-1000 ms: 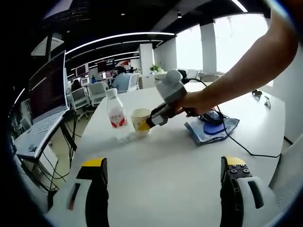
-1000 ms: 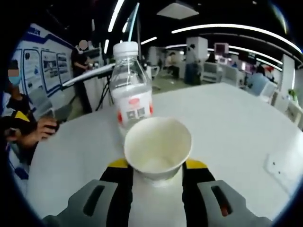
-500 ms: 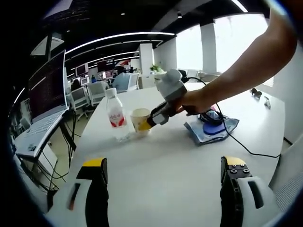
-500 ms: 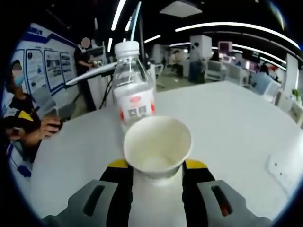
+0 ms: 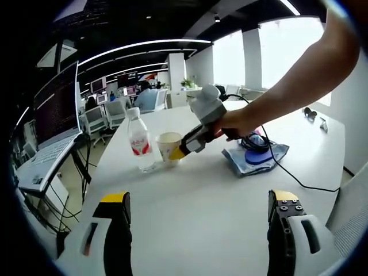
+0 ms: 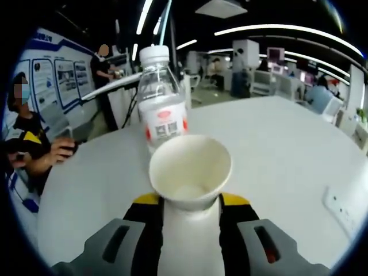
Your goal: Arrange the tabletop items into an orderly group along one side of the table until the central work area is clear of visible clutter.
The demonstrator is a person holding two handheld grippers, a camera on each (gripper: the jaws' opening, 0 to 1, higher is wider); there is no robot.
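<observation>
A cream paper cup [image 5: 168, 146] stands on the white table [image 5: 195, 195] right beside a clear water bottle [image 5: 138, 141] with a red label. My right gripper [image 5: 179, 152], held by a person's hand, is shut on the cup from the right. In the right gripper view the cup [image 6: 190, 169] sits between the yellow-tipped jaws of my right gripper [image 6: 187, 201], with the bottle [image 6: 163, 112] upright just behind it. My left gripper [image 5: 198, 207] hangs open low over the near table, its jaws wide apart with nothing between them.
A blue cloth [image 5: 256, 158] with a blue round object and a black cable lies right of the cup. A laptop [image 5: 54, 115] sits on a stand at the left. A person [image 6: 29, 149] sits beyond the table edge. A white socket plate [image 6: 345, 210] lies at the right.
The right gripper view has shifted slightly, so the bottle sits a little higher behind the cup. The left gripper and its view have stayed still.
</observation>
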